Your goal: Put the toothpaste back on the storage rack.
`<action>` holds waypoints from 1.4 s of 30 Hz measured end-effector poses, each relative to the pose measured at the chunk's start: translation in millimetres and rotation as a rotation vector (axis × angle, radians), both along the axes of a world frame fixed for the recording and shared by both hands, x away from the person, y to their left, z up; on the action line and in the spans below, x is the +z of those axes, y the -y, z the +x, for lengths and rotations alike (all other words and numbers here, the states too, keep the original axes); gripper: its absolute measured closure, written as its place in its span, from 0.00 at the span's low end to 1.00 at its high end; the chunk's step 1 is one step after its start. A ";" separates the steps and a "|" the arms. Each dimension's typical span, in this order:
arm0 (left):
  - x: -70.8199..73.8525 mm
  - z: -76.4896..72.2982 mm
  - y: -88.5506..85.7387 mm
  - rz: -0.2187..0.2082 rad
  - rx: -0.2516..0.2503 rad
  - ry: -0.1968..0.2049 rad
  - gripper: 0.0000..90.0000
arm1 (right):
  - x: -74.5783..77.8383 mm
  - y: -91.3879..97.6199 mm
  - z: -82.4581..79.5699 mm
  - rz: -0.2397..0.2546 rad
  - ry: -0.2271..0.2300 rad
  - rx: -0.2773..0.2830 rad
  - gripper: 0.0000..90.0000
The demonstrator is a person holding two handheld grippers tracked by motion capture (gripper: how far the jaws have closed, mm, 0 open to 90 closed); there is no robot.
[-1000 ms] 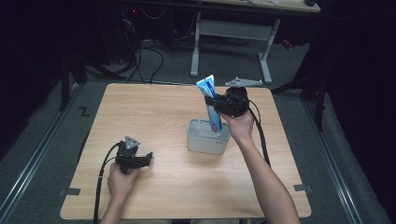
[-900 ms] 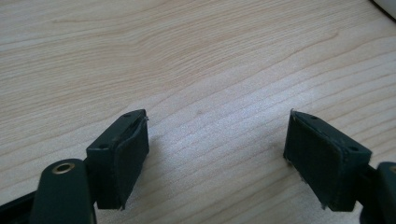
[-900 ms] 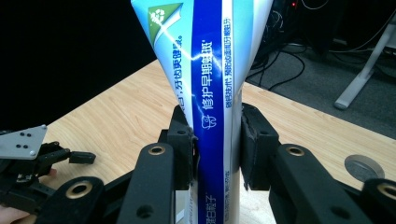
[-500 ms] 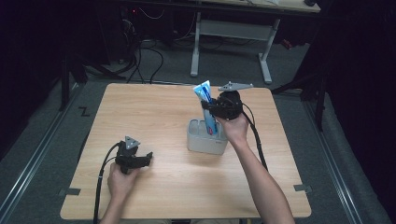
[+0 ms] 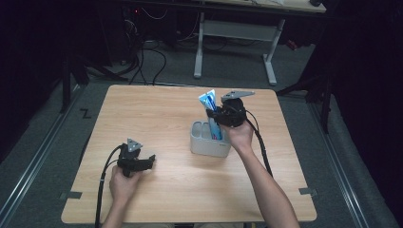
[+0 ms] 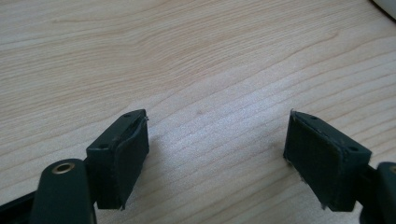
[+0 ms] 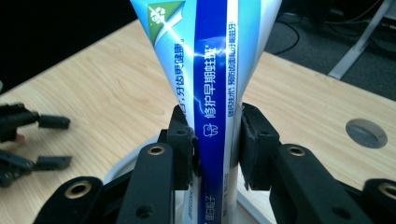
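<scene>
Your right gripper clamps a blue-and-white toothpaste tube over the grey holder, which stands right of centre on the wooden table. In the right gripper view both black pads press the tube at its narrow waist, one on each flat side, with the wide crimped end fanning out toward twelve o'clock and the lower end dropping toward six o'clock into the pale rim of the holder. From the high view the tube stands nearly upright, tilted a little toward eleven o'clock, its lower part inside the holder and its top rising well above the rim. The holder looks to have inner compartments, though which one takes the tube is hard to tell at this size.

Your left gripper rests near the table's front edge, at about eight o'clock from the holder and well apart from it. Its jaws stand wide apart with nothing between them; the left gripper view shows bare wood grain between the two pads, and a sliver of a pale thing at the top right corner, too little to name. Seen from the right gripper view, the left gripper lies at nine o'clock, its two fingers spread.
</scene>
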State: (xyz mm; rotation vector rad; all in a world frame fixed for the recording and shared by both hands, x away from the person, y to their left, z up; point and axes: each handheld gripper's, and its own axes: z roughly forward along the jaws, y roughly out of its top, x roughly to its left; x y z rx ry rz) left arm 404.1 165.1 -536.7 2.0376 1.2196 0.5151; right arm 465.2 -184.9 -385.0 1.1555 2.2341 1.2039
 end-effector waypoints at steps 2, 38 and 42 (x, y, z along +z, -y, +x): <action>0.1 0.0 -0.1 0.001 0.000 0.000 0.25 | -3.5 -0.1 -1.1 -0.011 0.005 0.006 0.76; 0.0 0.0 0.0 -0.001 0.000 0.000 0.25 | -30.2 -2.2 -7.7 -0.122 -0.058 0.037 0.75; 0.0 -0.1 0.0 -0.001 0.000 -0.001 0.25 | -30.2 -3.0 -8.8 -0.133 -0.048 0.042 0.74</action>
